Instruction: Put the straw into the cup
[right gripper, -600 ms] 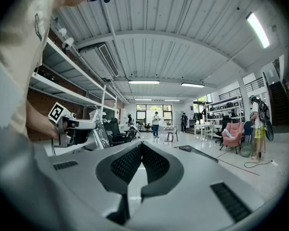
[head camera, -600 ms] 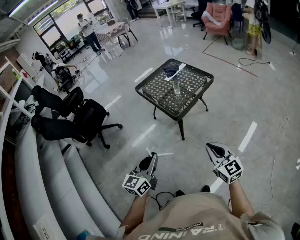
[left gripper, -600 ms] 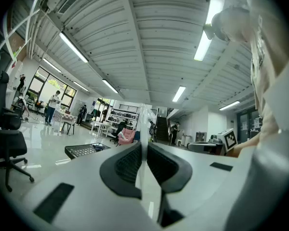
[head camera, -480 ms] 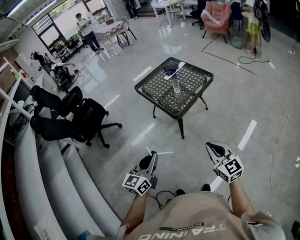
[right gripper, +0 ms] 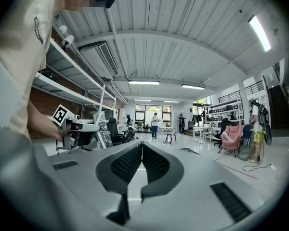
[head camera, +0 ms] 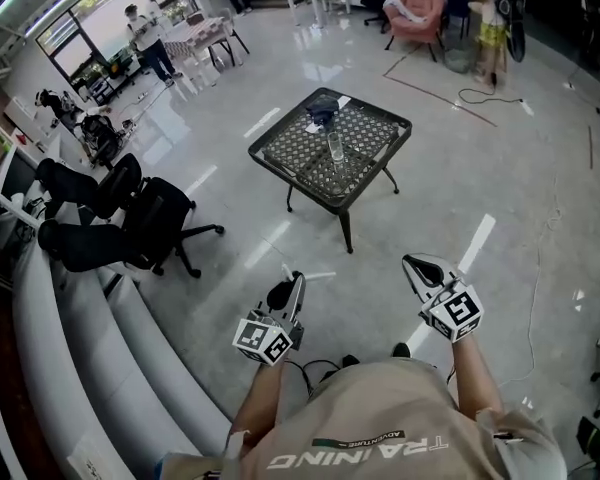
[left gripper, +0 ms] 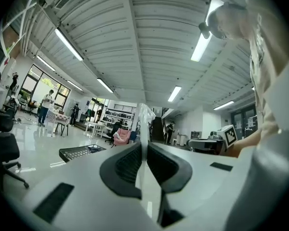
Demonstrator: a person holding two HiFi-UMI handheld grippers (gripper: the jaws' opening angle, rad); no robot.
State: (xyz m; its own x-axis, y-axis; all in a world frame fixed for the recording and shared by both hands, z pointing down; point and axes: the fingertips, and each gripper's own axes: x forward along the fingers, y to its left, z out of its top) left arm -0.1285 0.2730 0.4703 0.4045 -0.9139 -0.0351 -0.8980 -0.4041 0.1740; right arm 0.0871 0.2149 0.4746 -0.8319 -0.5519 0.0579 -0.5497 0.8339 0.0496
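A clear glass cup [head camera: 336, 146] stands upright near the middle of a small black mesh table [head camera: 292, 168], a few steps ahead on the floor. My left gripper [head camera: 296, 282] is held low in front of the person, far short of the table. It is shut on a thin straw in a clear wrapper [left gripper: 145, 114], which sticks up past the jaw tips in the left gripper view [left gripper: 143, 146]. My right gripper [head camera: 414, 264] is level with it on the right, shut with nothing between its pads [right gripper: 141, 144].
A dark bundle [head camera: 322, 106] lies on the table's far corner. Black office chairs [head camera: 145, 223] stand left of the path, beside curved grey steps [head camera: 100, 348]. A pink armchair [head camera: 415, 3] and cables [head camera: 480, 96] lie beyond the table. People stand far off by the windows.
The table and cup have slid up and left in the head view as the person shifts. Both grippers keep the same pose and grip.
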